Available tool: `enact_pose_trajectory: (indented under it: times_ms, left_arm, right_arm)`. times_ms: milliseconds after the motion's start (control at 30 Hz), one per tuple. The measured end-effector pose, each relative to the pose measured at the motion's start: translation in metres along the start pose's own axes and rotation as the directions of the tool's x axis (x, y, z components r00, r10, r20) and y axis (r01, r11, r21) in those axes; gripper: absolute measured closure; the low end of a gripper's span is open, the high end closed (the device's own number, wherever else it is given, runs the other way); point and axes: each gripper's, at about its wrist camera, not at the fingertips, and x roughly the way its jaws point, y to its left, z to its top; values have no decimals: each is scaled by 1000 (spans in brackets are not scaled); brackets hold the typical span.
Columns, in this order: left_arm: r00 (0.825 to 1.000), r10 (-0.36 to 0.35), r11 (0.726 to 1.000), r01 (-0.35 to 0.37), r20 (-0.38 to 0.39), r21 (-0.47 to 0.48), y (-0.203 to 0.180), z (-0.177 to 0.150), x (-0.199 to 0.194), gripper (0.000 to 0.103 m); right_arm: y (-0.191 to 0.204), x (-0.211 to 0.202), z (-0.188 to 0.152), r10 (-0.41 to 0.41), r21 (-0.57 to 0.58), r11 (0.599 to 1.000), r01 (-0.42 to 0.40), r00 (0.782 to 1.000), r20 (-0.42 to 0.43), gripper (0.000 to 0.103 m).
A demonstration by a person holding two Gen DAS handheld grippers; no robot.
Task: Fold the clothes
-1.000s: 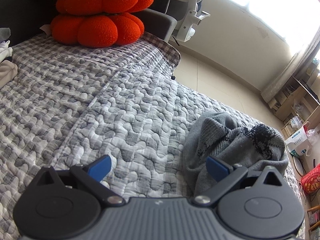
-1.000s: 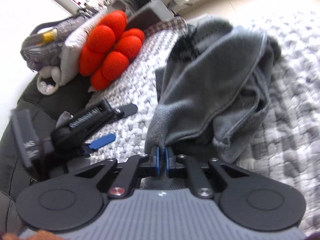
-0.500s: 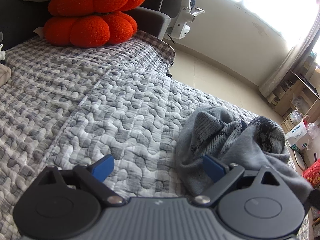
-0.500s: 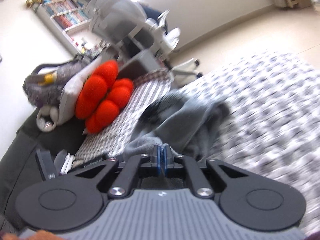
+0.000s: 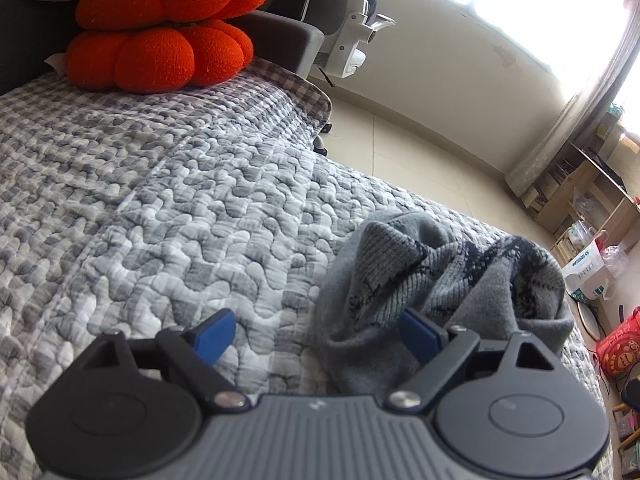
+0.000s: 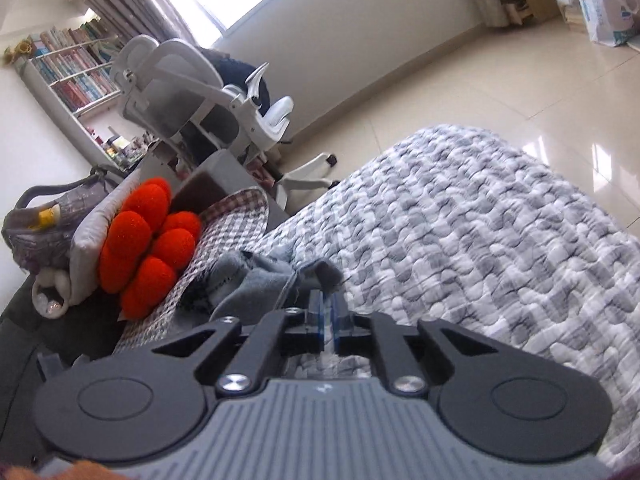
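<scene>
Broadly, a grey quilted bedspread (image 5: 192, 216) fills both views and serves as the folding surface, with an orange pumpkin cushion (image 5: 160, 28) well apart at its far end. On it lies the grey knit sweater (image 5: 432, 280), bunched in a heap, not yet spread flat. The right gripper (image 6: 325, 320) pinches a sweater edge, likely to pull it out. The left gripper (image 5: 316, 330) hovers spread wide beside the heap, holding nothing.
</scene>
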Motion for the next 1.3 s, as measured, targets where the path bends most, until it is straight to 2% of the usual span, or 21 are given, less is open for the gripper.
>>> enact_pose_trajectory:
  times_ms: [200,267,300,333,533,700,733,767,833,867,900,1000,1167,1300]
  left_arm:
    - [999,-8,1000,8,32,4,0,10,7,14]
    - [999,-17,1000,17,41,7,0,13,8,14]
    - [999,-22,1000,22,45,10,-1,14,10,14]
    - [998,-26,1000,26,49,15,-2,15,11,14]
    - [997,-45,999,43,56,29,-9,21,25,19]
    - [997,-70,997,70,29,-10,-9,23,36,37]
    - [997,-75,997,76,27,-9,-9,23,37,39]
    - [997,-79,997,79,27,-2,-11,22,37,47]
    - [996,-85,996,84,28,17,-13,21,36,62]
    - [996,-87,996,87,31,24,-15,21,34,81]
    - [995,-90,996,89,36,29,-16,21,31,94]
    - [995,-86,996,84,44,41,-20,25,15,96]
    - [989,-97,991,86,115,98,-25,26,-27,97]
    - [989,-81,991,67,122,111,-19,22,-50,97]
  right_arm:
    - [9,16,-4,29,-19,999,-30,998,-49,89]
    - [10,21,-5,40,-12,999,-41,997,-62,74]
    - [11,24,-5,45,-7,999,-45,997,-64,56]
    - [13,26,-5,50,-5,999,-50,997,-62,53]
    - [22,48,-6,56,-2,998,-56,995,-83,53]
    - [24,64,-7,47,11,999,-47,994,-98,53]
    - [24,66,-8,48,13,999,-47,994,-102,55]
    - [23,68,-9,49,12,999,-48,993,-103,58]
    - [23,69,-9,49,5,999,-49,993,-103,86]
    - [23,68,-9,44,1,999,-44,994,-98,91]
    - [24,67,-9,35,-1,999,-36,995,-90,95]
    - [24,56,-5,17,-10,1000,-18,999,-45,98]
    - [26,29,0,4,-36,999,-3,1000,26,98]
    - [22,8,3,-11,-40,999,14,998,69,98]
